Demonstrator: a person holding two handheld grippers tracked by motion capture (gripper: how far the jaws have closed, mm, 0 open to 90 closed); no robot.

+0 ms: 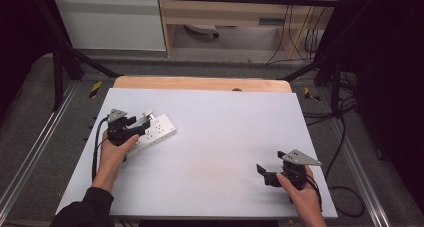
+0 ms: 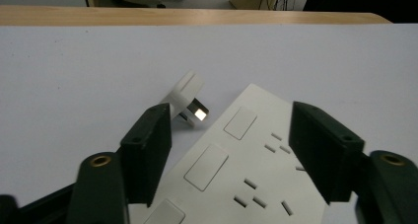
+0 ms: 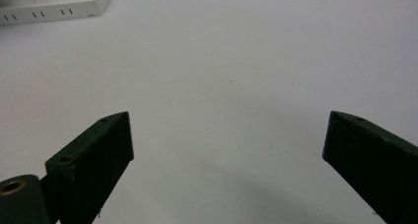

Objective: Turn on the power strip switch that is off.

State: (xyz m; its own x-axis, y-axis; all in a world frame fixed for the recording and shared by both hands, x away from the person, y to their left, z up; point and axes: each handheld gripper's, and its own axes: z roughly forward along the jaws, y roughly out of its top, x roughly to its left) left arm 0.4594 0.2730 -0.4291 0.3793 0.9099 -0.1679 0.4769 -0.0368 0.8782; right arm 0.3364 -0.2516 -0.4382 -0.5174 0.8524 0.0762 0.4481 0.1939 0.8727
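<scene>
A white power strip lies flat on the white board at the left. A small white plug with shiny metal pins rests beside its far corner. My left gripper hovers over the strip, open, its jaws spread either side of the sockets and switches with nothing gripped. My right gripper stays low at the board's front right, open and empty, pointing left across the bare board. The strip's end appears far off in the right gripper view.
The wooden table edge runs along behind the board. Black frame posts and cables stand on the floor at both sides. A wooden cabinet sits beyond the table.
</scene>
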